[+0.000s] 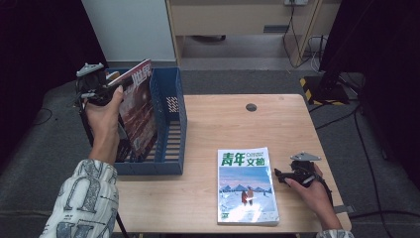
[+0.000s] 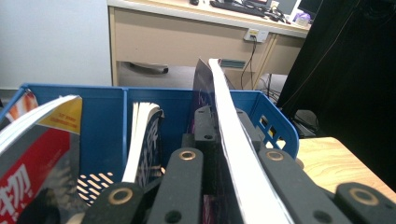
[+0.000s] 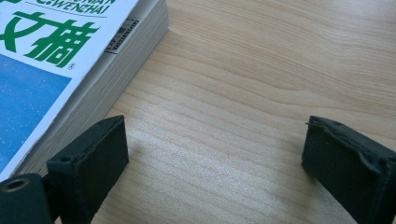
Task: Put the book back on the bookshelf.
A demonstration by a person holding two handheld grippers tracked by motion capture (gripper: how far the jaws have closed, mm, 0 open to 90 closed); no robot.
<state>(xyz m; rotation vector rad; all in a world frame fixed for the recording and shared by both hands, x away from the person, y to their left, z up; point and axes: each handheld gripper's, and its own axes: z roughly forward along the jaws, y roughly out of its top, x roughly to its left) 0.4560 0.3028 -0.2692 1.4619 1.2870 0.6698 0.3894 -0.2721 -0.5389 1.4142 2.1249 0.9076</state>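
As the high view shows it: the left gripper (image 1: 94, 84) holds a red magazine (image 1: 138, 106) upright over the blue file rack (image 1: 171, 129), long axis nearly vertical.
Left gripper view: fingers (image 2: 285, 186) closed on the thin edge; light and floppy (grip near the spine).
Right gripper view: fingers (image 3: 88, 163) wide open, empty, beside the thick green-titled magazine (image 3: 56, 60) on the table (image 3: 243, 93).
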